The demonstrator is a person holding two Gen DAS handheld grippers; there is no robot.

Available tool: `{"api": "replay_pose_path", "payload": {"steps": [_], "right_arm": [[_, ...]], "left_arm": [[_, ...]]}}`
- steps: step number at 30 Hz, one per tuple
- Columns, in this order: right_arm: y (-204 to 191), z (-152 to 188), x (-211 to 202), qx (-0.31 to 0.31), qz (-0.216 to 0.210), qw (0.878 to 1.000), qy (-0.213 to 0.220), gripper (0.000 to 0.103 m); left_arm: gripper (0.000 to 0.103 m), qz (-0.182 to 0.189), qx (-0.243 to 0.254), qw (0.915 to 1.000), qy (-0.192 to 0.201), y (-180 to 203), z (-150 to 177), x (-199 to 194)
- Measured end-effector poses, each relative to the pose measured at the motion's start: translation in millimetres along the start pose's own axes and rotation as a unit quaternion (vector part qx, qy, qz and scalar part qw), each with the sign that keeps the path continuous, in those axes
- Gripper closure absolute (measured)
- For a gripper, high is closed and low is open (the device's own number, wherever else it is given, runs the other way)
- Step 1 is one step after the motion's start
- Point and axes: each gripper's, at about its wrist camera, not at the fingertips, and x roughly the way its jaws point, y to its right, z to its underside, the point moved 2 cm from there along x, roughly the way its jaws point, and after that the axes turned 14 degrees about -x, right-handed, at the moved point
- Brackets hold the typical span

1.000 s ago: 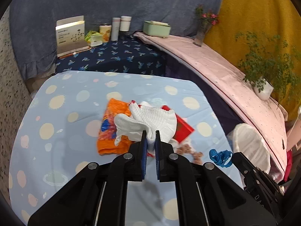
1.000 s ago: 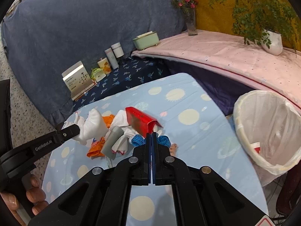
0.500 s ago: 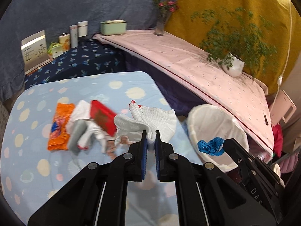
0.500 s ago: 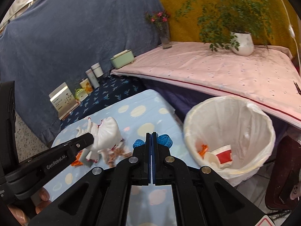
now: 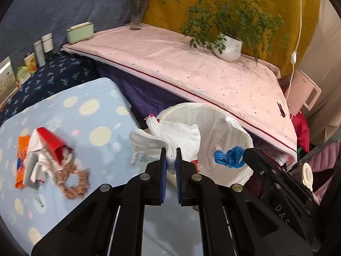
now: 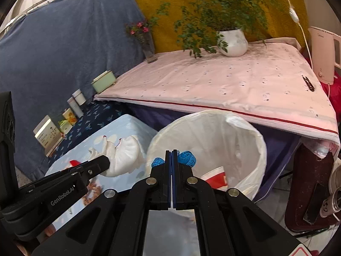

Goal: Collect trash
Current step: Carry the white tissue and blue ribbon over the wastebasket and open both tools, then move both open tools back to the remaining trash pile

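My left gripper (image 5: 169, 155) is shut on a white knitted glove (image 5: 170, 136) and holds it at the near rim of the white-lined trash bin (image 5: 232, 123). My right gripper (image 6: 171, 155) is shut on a crumpled blue tape (image 6: 186, 156), held over the bin's near rim (image 6: 162, 132). The blue tape also shows in the left wrist view (image 5: 229, 156), and the glove in the right wrist view (image 6: 125, 153). A red and white cup (image 6: 215, 176) lies inside the bin. More trash lies on the blue dotted table (image 5: 100, 115): a red box (image 5: 51, 143), an orange packet (image 5: 20, 160), a brown scrunchie (image 5: 72, 179).
A pink-covered table (image 6: 234, 81) stands behind the bin with a potted plant (image 6: 232, 40) and a flower vase (image 6: 149, 47). Boxes and tins (image 6: 64, 117) line a dark blue surface at the back left. A white kettle (image 6: 324, 53) stands far right.
Both grippers have swung right, from over the table's trash pile to the bin, each still holding its item. The bin now fills the middle of both views.
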Motion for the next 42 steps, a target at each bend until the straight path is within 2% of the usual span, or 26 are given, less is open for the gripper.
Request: {"api": "replay_pose_path", "payload": {"steps": [7,11,13,14,15,17,20,24,38,42], "right_arm": [[30,1,11,0.018,0.017,1.000,-0.005,0.102],[38,1,19,0.023,0.018,1.000,-0.010,0.102],[40,1,24,0.025,0.018,0.999,-0.012,0.101],[40,1,26,0.025,0.018,0.999,-0.013,0.100],[41,2,28,0.027,0.021,0.999,-0.014,0.097],[41,3,30,0.029,0.019,0.999,-0.016,0.092],[40,3,32,0.030,0.019,0.999,-0.019,0.091],[35,3,31,0.030,0.018,0.999,-0.018,0.081],[-8,4,21,0.004,0.001,1.000,-0.016,0.069],[-27,4,18,-0.009,-0.007,1.000,-0.017,0.068]], "left_arm": [[0.095,0.013,0.018,0.9995,-0.024,26,1,28],[0.090,0.014,0.013,0.9993,-0.033,30,1,40],[0.076,0.011,0.009,0.9992,-0.037,30,0,45],[0.063,0.004,0.005,0.9994,-0.035,29,0,47],[0.057,0.001,0.004,0.9995,-0.031,28,1,47],[0.055,-0.007,0.005,0.9996,-0.028,25,1,48],[0.053,-0.016,-0.002,0.9994,-0.030,17,1,50],[0.053,-0.025,-0.015,0.9993,-0.026,5,0,47],[0.053,-0.049,-0.056,0.9972,-0.004,-43,2,18],[0.052,-0.056,-0.068,0.9961,0.004,-59,3,7]]}}
